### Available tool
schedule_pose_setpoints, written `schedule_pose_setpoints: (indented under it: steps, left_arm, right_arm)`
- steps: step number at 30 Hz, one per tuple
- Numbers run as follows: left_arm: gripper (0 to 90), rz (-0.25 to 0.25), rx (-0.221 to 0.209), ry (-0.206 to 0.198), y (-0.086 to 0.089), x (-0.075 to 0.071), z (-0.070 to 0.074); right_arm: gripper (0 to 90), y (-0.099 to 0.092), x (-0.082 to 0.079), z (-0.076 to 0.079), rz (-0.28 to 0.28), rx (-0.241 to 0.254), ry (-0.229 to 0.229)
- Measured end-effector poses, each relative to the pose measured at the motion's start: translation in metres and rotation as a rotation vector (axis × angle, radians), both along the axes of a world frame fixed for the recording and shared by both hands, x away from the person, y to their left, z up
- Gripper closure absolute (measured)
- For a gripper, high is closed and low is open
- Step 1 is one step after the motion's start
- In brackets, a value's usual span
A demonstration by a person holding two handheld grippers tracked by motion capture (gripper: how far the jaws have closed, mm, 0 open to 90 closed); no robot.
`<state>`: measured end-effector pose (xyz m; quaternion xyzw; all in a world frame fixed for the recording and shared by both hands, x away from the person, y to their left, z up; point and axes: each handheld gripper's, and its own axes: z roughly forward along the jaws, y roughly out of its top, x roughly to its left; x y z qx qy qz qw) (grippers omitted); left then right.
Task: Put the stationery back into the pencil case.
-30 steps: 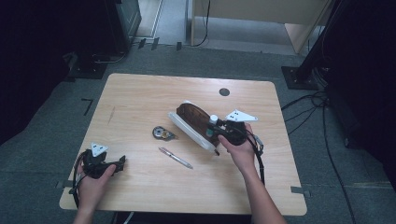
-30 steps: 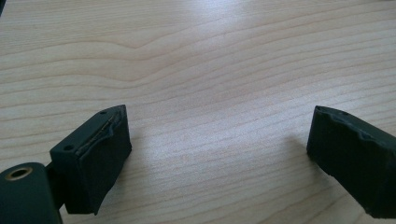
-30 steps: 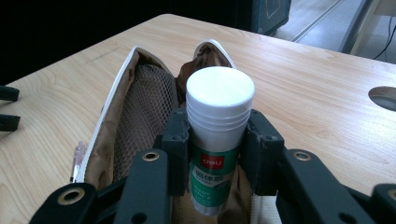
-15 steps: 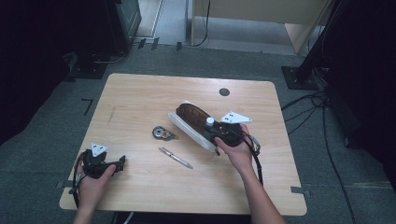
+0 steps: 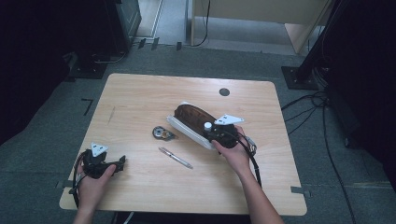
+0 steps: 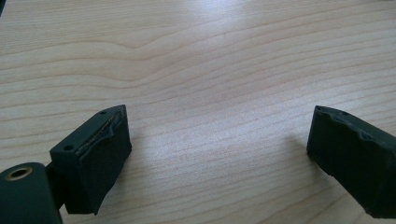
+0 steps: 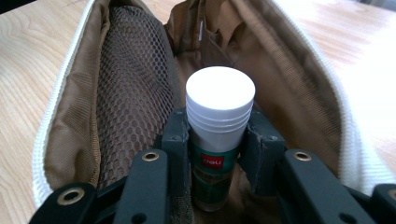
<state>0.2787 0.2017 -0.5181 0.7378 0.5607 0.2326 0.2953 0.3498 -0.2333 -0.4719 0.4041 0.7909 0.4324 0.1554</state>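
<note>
An open white pencil case [image 5: 189,122] with a brown lining lies at the table's middle. My right gripper [image 5: 215,133] hovers over its near end, shut on a glue stick [image 7: 219,121] with a white cap and green label. In the right gripper view the stick stands upright between the two pads [image 7: 176,140], above the case's brown mesh pocket [image 7: 133,84]. My left gripper [image 5: 119,163] rests at the table's front left, jaws wide apart over bare wood, with nothing between its pads [image 6: 100,158].
A silver pen [image 5: 175,157] lies on the wooden table [image 5: 140,98] in front of the case. A small round tape dispenser [image 5: 161,133] sits just left of the case. A dark round hole cover [image 5: 224,92] is near the far edge.
My right gripper with the glue stick has shifted slightly toward the case's near end. The left gripper has stayed put.
</note>
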Motion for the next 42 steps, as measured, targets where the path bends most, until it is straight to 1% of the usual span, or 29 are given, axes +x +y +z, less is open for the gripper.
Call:
schedule_pose_setpoints:
  steps: [6,10,12,14,15,16,17,18,21,24,25,26,27,28,32,33,34,35,36,37,38,39,40,42]
  left_arm:
    - [6.2,0.000,0.000,0.000,0.000,0.000,0.000]
    - [6.2,0.000,0.000,0.000,0.000,0.000,0.000]
    - [6.2,-0.001,-0.002,0.000,0.000,0.000,0.000]
    - [6.2,-0.001,-0.002,0.000,0.000,0.000,0.000]
    - [6.2,-0.002,-0.002,0.000,0.000,0.000,0.000]
    - [6.3,-0.002,-0.002,0.000,0.000,0.000,0.000]
    - [6.2,-0.002,-0.002,0.000,0.000,0.000,0.000]
    - [6.2,-0.003,-0.003,0.000,0.000,0.000,0.000]
    - [6.2,-0.004,-0.003,0.000,0.000,0.000,0.000]
    - [6.2,-0.005,-0.003,0.000,-0.001,0.000,0.000]
    - [6.2,-0.005,-0.003,0.000,-0.001,0.000,0.000]
    - [6.2,-0.005,-0.003,0.000,-0.001,0.000,0.000]
    - [6.3,-0.006,-0.003,0.000,-0.001,0.000,0.000]
    - [6.3,-0.005,-0.003,0.000,-0.001,0.000,0.000]
    - [6.3,-0.006,-0.003,0.000,-0.001,0.000,0.000]
    - [6.3,-0.006,-0.003,0.000,-0.001,0.000,0.000]
    - [6.2,-0.005,-0.003,0.000,-0.001,0.000,0.000]
    - [6.3,-0.005,-0.003,0.000,-0.001,0.000,0.000]
    - [6.2,-0.005,-0.003,0.000,-0.001,0.000,0.000]
    - [6.2,-0.005,-0.003,0.000,-0.001,0.000,0.000]
    - [6.2,-0.005,-0.004,0.000,-0.001,0.000,0.000]
    - [6.2,-0.005,-0.004,0.000,-0.001,0.000,0.000]
    - [6.3,-0.004,-0.004,-0.001,-0.001,0.000,0.000]
    - [6.2,-0.005,-0.004,-0.001,-0.001,0.000,0.000]
  right_arm:
    - [65.1,0.000,0.001,0.000,0.001,-0.006,0.008]
    - [63.6,0.000,0.002,0.001,0.004,-0.009,0.013]
    - [61.5,0.000,0.002,0.000,0.002,-0.009,0.007]
    - [60.7,0.000,0.001,0.000,0.005,0.015,0.007]
    - [60.7,0.000,0.001,0.000,0.005,0.015,0.007]
    - [64.6,-0.001,0.000,0.001,-0.003,0.041,-0.004]
    - [64.6,-0.001,0.000,0.001,-0.003,0.041,-0.004]
    - [68.0,0.000,0.000,0.000,-0.004,0.045,-0.011]
    - [70.5,0.000,0.000,0.000,-0.003,0.049,-0.011]
    - [71.5,0.000,-0.001,0.001,-0.010,0.050,-0.027]
    - [72.0,-0.001,-0.003,0.005,-0.020,0.060,-0.048]
    - [72.0,-0.001,-0.003,0.005,-0.020,0.060,-0.048]
    - [72.4,-0.003,-0.005,0.010,-0.028,0.075,-0.070]
    - [72.4,-0.003,-0.005,0.010,-0.028,0.075,-0.070]
    - [73.3,-0.007,-0.011,0.024,-0.036,0.098,-0.108]
    - [73.5,-0.009,-0.014,0.030,-0.033,0.110,-0.124]
    - [73.6,-0.010,-0.016,0.033,-0.032,0.111,-0.134]
    - [73.6,-0.010,-0.016,0.033,-0.032,0.111,-0.134]
    - [73.6,-0.011,-0.020,0.038,-0.026,0.122,-0.142]
    - [73.6,-0.011,-0.020,0.038,-0.026,0.122,-0.142]
    - [73.6,-0.011,-0.025,0.043,-0.016,0.133,-0.149]
    - [73.6,-0.011,-0.025,0.043,-0.016,0.133,-0.149]
    - [73.6,-0.011,-0.030,0.048,-0.007,0.143,-0.159]
    - [73.6,-0.010,-0.032,0.049,-0.005,0.145,-0.162]
